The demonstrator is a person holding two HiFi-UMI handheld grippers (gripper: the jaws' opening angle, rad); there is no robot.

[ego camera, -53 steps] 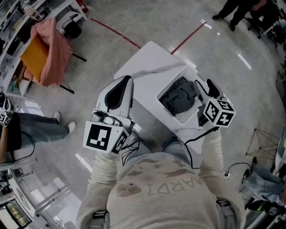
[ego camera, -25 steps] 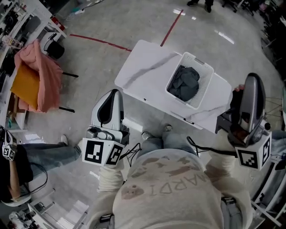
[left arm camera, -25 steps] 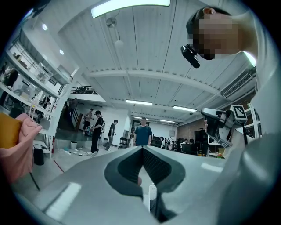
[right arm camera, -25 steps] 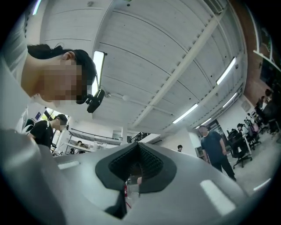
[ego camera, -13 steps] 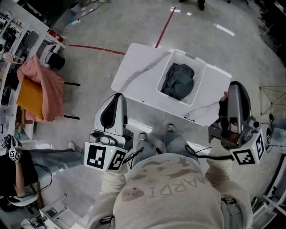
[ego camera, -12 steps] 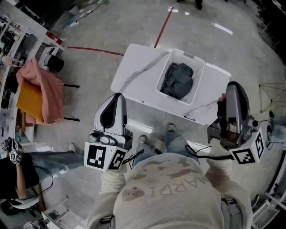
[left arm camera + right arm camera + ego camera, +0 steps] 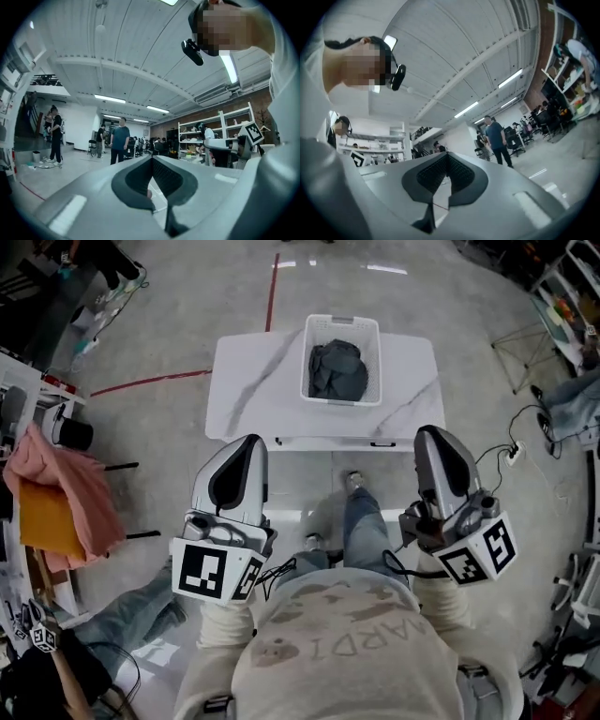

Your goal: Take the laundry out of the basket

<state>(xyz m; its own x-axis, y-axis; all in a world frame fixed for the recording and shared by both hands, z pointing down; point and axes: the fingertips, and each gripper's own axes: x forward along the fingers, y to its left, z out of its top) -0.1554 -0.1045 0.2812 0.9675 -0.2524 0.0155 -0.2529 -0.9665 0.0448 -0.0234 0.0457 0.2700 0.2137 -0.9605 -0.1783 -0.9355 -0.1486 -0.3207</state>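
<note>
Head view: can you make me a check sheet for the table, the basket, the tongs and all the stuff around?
Surface: white table, holding only the basket.
Job's things: white basket at the table's far side, with dark laundry heaped inside and none seen outside it.
Clutter: nothing seen on the table.
Grippers: left tongs and right tongs are both shut and empty, held in front of the person, not at the basket.
Cables: black cable on the floor at the right.
Surroundings: pink cloth draped at the left; red floor line beyond the table.
</note>
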